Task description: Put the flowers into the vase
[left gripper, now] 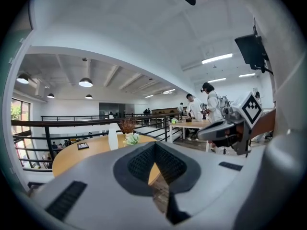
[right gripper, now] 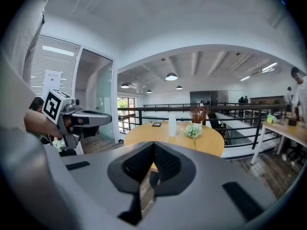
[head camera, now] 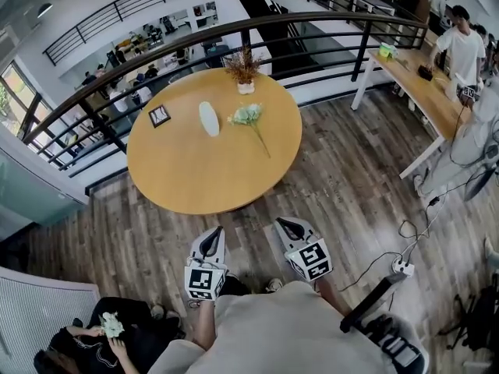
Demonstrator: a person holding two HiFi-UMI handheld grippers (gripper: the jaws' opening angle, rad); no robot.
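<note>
Left gripper (head camera: 212, 237): jaws pressed together, nothing between them. In the head view it is held over the floor (head camera: 335, 185), just off the table's 6 o'clock edge, and points toward the table.
Right gripper (head camera: 288, 227): jaws pressed together and empty. It is beside the left gripper at its 3 o'clock, clear of it, also over the floor and short of the table.
Table (head camera: 195, 178): round, with a light wood top, and lies at 12 o'clock from both grippers.
Vase (head camera: 209, 118): white, tall and slim. It stands upright just past the table's middle toward 12 o'clock and holds nothing.
Flowers (head camera: 248, 115): a pale green and white bunch lying flat on the table at the vase's 3 o'clock, near it but not touching. The stem runs from the head toward 5 o'clock.
Dried plant (head camera: 245, 68): brown sprigs in a small white pot at the table's 1 o'clock edge, beyond the flowers.
Frame (head camera: 159, 115): small, dark and square, at the vase's 9 o'clock near the table's 10 o'clock rim.
Railing (head camera: 140, 61): dark bars curving behind the table's far side, from 9 to 2 o'clock.
Desk (head camera: 425, 92): long and wooden, at the table's 2 o'clock, with people standing by it.
Seated person (head camera: 93, 341): on the floor at 7 o'clock, well apart from the table.
Power strip (head camera: 401, 267): white, on the floor at the right gripper's 4 o'clock, with cables leading off it.
</note>
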